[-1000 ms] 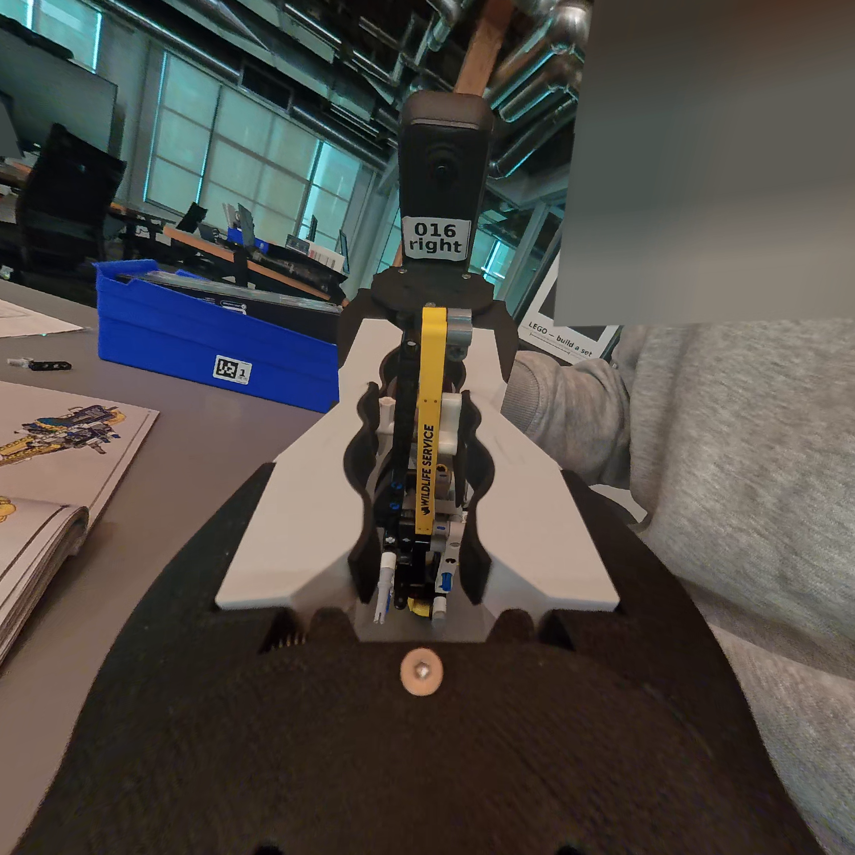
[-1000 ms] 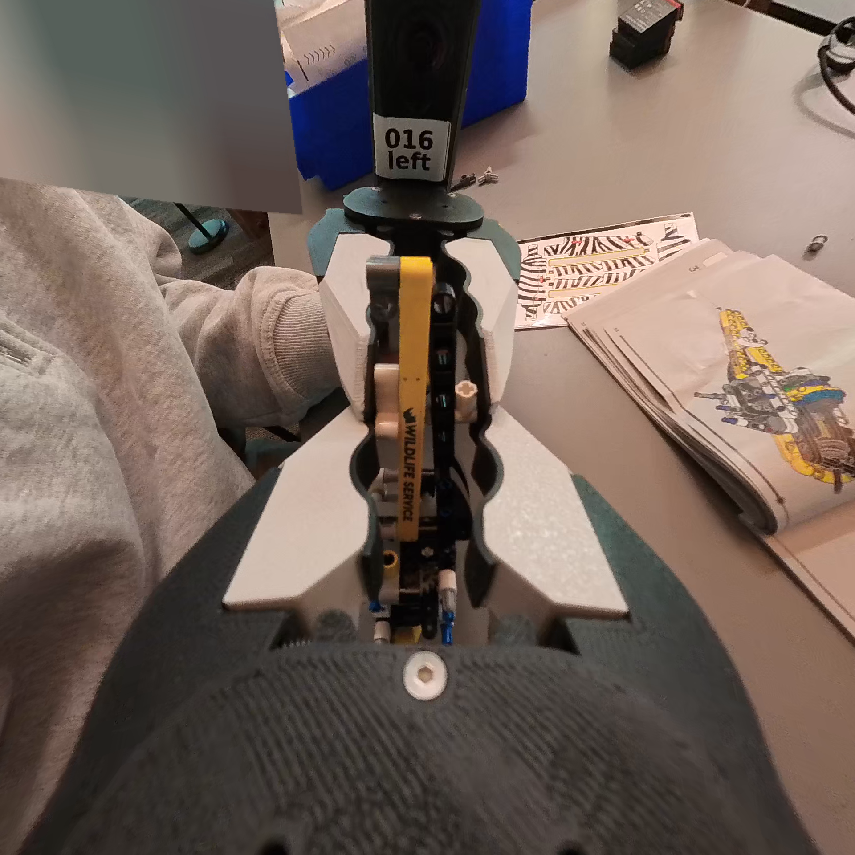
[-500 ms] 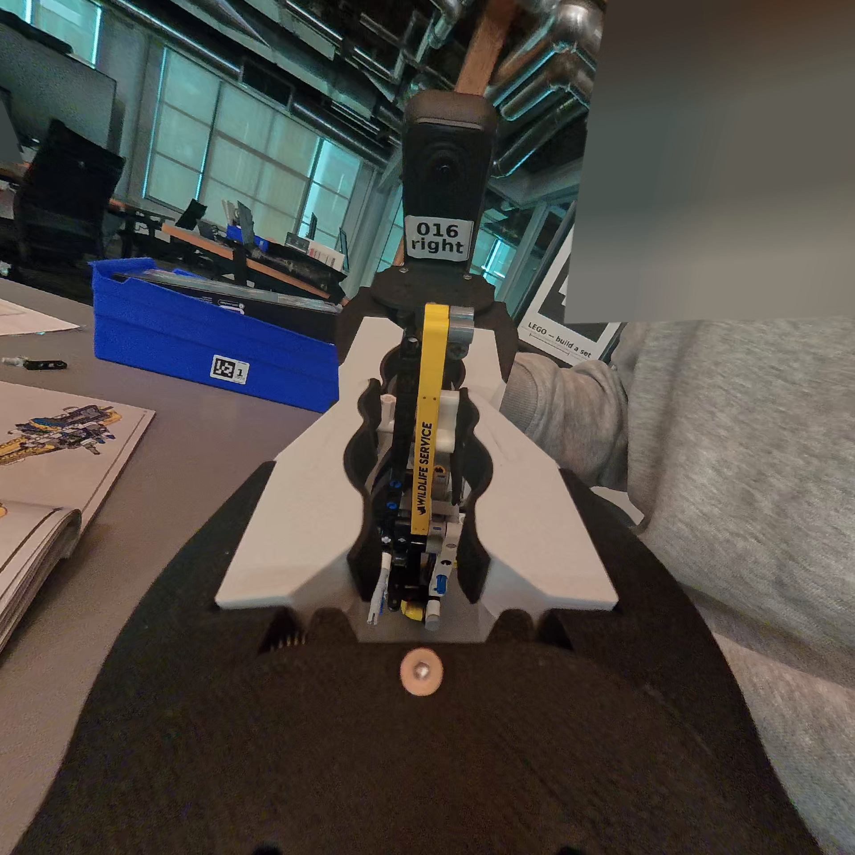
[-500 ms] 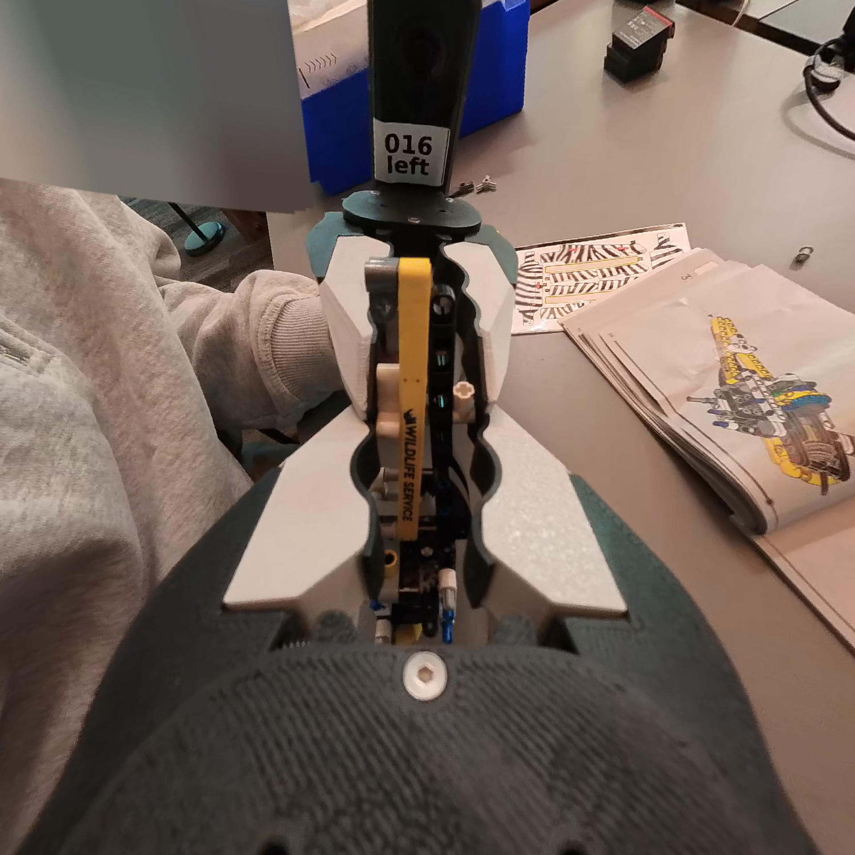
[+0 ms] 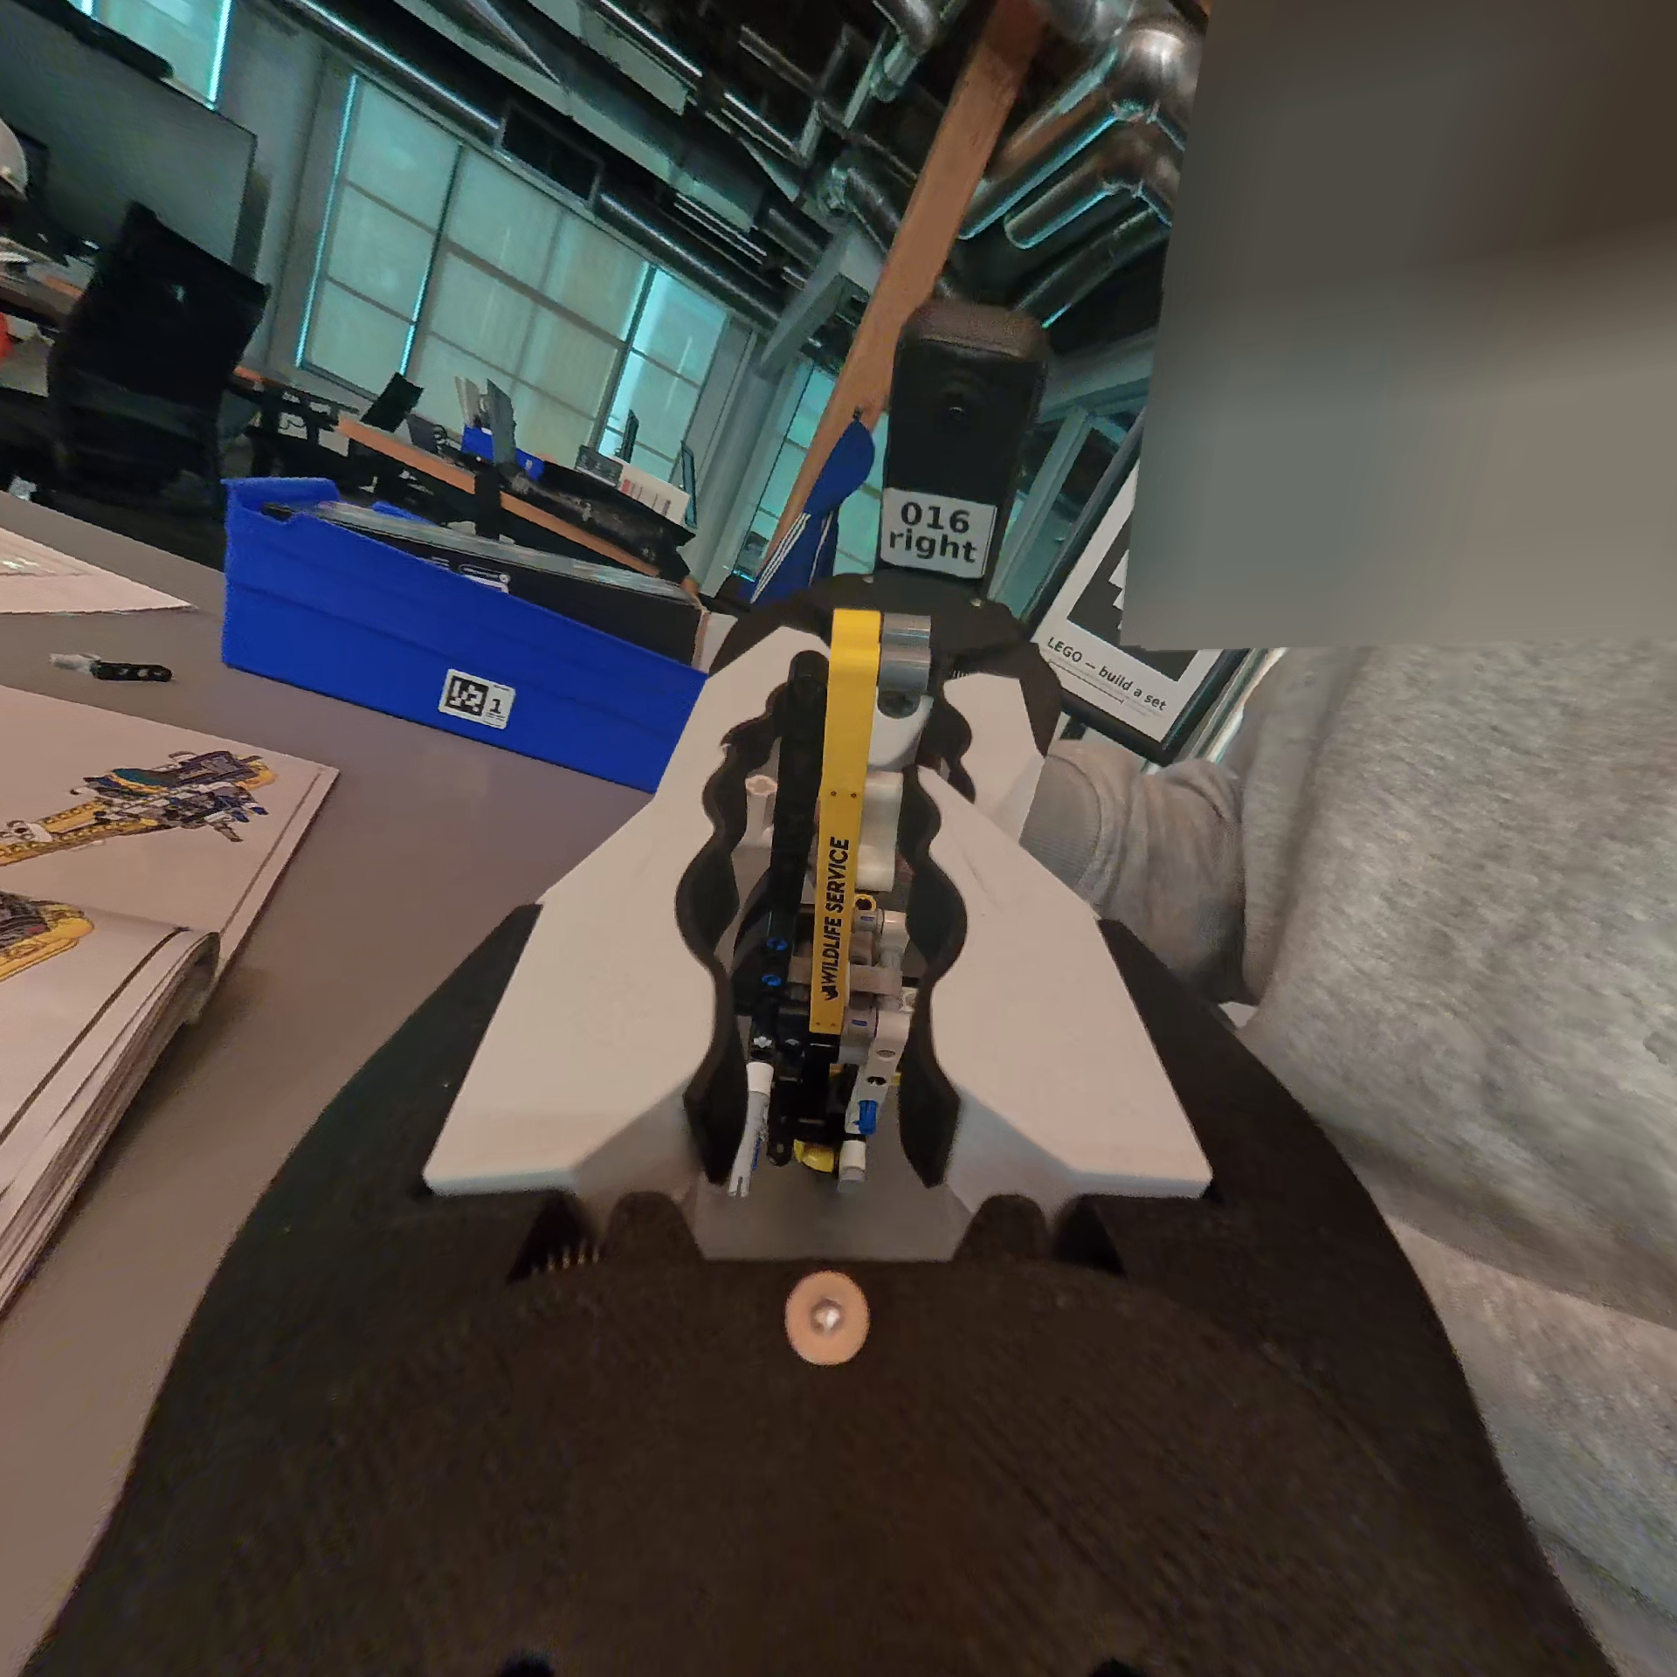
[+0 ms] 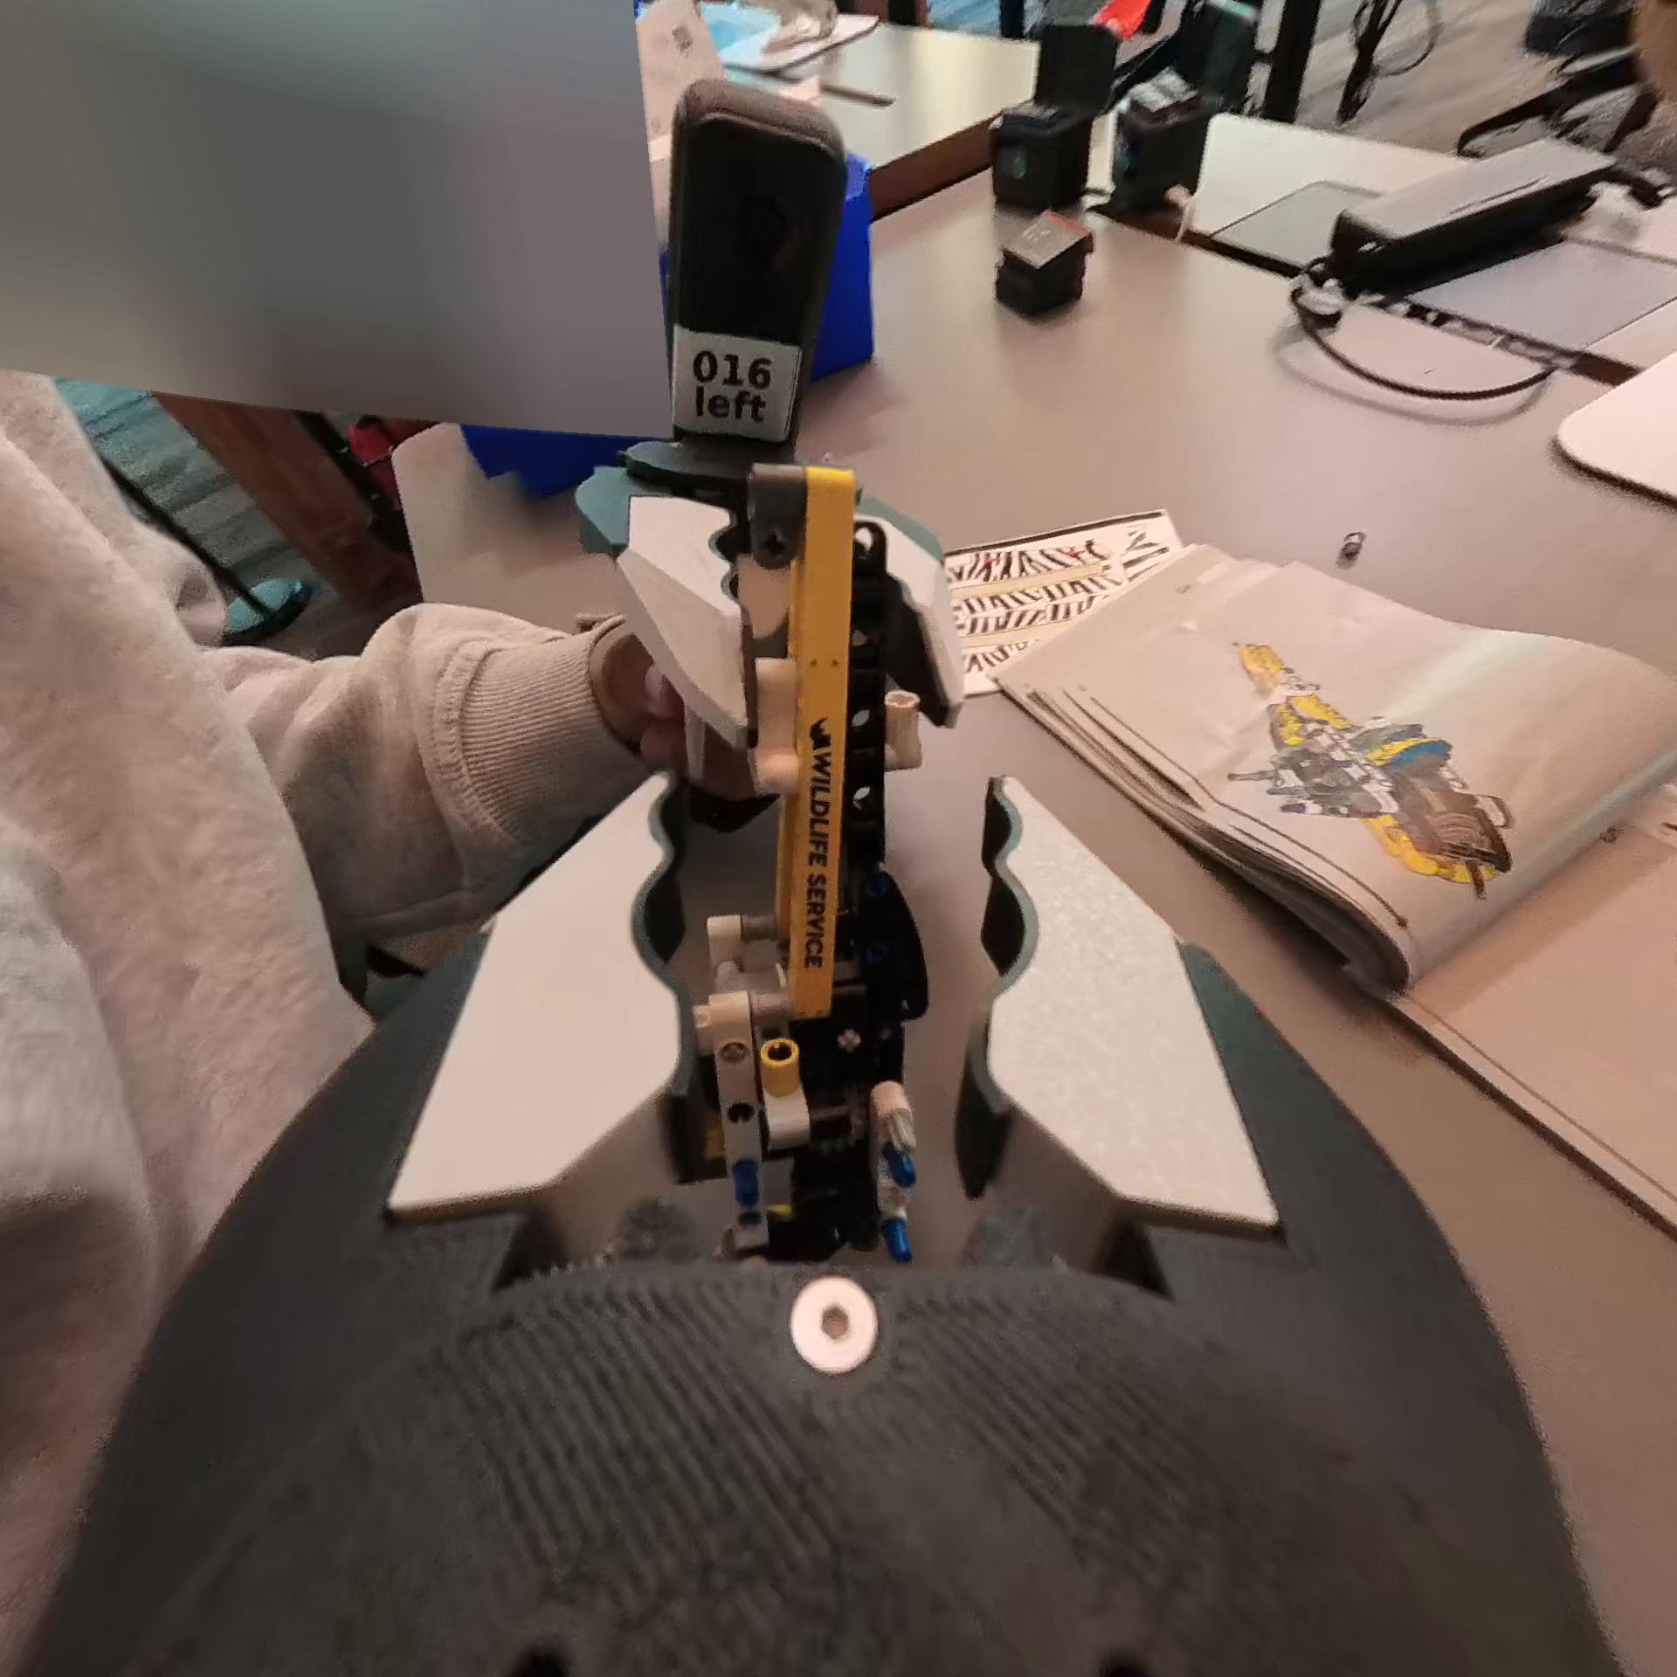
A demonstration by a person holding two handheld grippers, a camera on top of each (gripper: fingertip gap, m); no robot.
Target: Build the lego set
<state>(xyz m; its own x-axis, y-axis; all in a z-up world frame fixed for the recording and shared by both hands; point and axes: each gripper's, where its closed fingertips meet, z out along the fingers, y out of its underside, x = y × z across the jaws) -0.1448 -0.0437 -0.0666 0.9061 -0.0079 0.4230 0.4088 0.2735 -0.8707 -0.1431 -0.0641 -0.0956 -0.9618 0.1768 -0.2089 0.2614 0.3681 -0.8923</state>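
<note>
A long lego assembly (image 5: 839, 907) with a yellow beam, black beams and white and grey pins is held in the air above the grey table (image 6: 1134, 436). My left gripper (image 5: 830, 871) is shut on one end of it. In the right wrist view the left gripper (image 6: 808, 671) clamps the assembly's (image 6: 817, 817) far end. My right gripper (image 6: 830, 799) is open, with its fingers (image 6: 1089, 998) spread apart on both sides of the near end and not touching it. The right gripper also shows in the left wrist view (image 5: 885, 717), behind the assembly.
An open instruction booklet (image 6: 1361, 799) lies on the table, also seen in the left wrist view (image 5: 136, 907). A zebra-striped sticker sheet (image 6: 1044, 581) lies beside it. A blue bin (image 5: 408, 635) stands behind. A small black part (image 5: 118, 671), black boxes (image 6: 1044, 263) and a person's grey sleeve (image 6: 363, 726) are nearby. The grippers are tip to tip, or close to it.
My right gripper has opened and let go of the assembly, and its view has tilted up. My left gripper still grips the assembly.
</note>
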